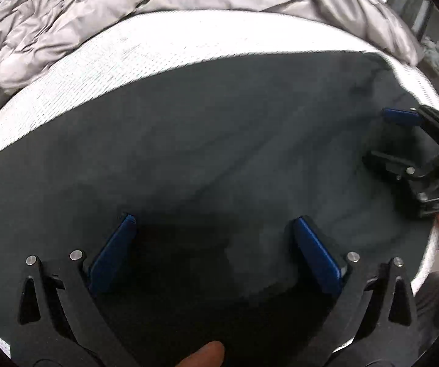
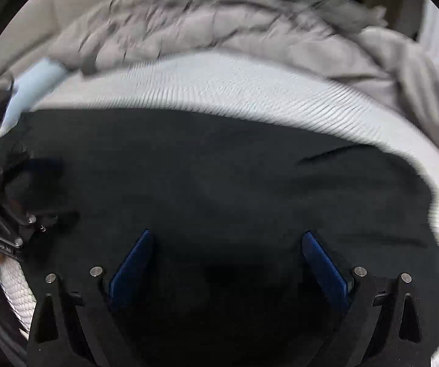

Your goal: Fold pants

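Pants (image 1: 219,140) spread on white mattress (image 1: 146,52).

The right wrist view is smeared by motion, so the rumpled grey quilted duvet (image 2: 219,27) along the top reads only as streaks. The dark charcoal fabric pants (image 2: 219,177) run out of sight under the black hand-held gripper frames at the bottom edge of both views. The left hand-held gripper (image 2: 48,189) at that view's left edge is blurred; its jaw spacing cannot be told there.
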Demonstrator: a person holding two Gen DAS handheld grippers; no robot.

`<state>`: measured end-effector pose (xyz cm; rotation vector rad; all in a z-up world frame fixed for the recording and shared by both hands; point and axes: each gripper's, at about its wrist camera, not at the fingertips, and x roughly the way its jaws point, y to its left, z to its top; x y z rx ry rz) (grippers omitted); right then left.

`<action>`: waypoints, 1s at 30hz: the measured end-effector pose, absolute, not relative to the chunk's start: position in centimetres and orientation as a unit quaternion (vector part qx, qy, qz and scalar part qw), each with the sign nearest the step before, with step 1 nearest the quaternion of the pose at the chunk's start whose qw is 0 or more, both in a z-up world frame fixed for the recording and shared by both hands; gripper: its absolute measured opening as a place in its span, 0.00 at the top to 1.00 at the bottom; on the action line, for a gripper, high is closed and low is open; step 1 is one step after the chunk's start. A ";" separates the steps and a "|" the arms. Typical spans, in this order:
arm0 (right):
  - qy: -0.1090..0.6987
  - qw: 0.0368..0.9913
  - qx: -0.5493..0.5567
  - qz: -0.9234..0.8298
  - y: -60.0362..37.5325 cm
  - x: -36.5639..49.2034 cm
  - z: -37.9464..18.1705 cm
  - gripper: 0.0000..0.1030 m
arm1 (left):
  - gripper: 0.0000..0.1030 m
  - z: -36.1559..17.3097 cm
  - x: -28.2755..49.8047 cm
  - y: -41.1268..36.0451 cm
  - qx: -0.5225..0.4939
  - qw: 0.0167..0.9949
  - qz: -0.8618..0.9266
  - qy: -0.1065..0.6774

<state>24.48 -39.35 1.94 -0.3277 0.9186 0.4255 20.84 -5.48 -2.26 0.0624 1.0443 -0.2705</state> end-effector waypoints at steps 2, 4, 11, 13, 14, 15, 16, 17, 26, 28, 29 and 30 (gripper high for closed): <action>0.428 0.867 -0.195 0.167 -40.5 24.8 0.9 0.02 | 0.00 -1.8 20.6 -3.3 0.027 0.857 -0.111 0.502; 0.429 0.882 -0.157 0.114 -44.4 25.4 1.9 0.03 | 0.00 -1.6 20.7 0.4 0.017 0.862 -0.063 0.502; 0.414 0.902 -0.124 -0.002 -49.5 25.1 3.0 0.04 | 0.01 -0.5 20.5 5.0 -0.022 0.864 -0.014 0.503; 0.390 0.913 -0.120 -0.005 -49.7 24.2 4.6 0.04 | 0.01 0.8 20.0 3.8 -0.024 0.873 -0.038 0.485; 0.373 0.920 -0.120 0.004 -48.7 23.5 5.8 0.04 | 0.01 1.4 20.2 3.1 -0.023 0.878 -0.047 0.476; 0.361 0.925 -0.120 0.017 -48.2 23.2 6.6 0.04 | 0.01 1.8 20.3 2.5 -0.020 0.881 -0.053 0.470; 0.354 0.927 -0.118 0.033 -47.2 23.0 7.1 0.04 | 0.01 2.1 20.8 1.7 -0.016 0.882 -0.061 0.467; 0.353 0.927 -0.114 0.062 -45.5 23.2 7.4 0.04 | 0.01 2.0 21.7 0.6 -0.014 0.881 -0.070 0.469; 0.433 0.870 -0.174 0.157 -39.7 27.4 0.9 0.04 | 0.00 -0.6 26.2 -0.1 0.015 0.853 -0.073 0.517; 0.419 0.886 -0.195 0.051 -43.5 28.0 1.4 0.03 | 0.00 -0.8 26.5 3.0 -0.002 0.855 -0.041 0.517; 0.416 0.887 -0.203 0.002 -44.9 28.1 1.0 0.02 | 0.00 -1.1 26.4 3.8 -0.017 0.856 -0.033 0.516; 0.421 0.886 -0.187 -0.045 -47.9 28.3 0.6 0.02 | 0.00 -1.1 26.5 4.9 -0.031 0.857 -0.032 0.514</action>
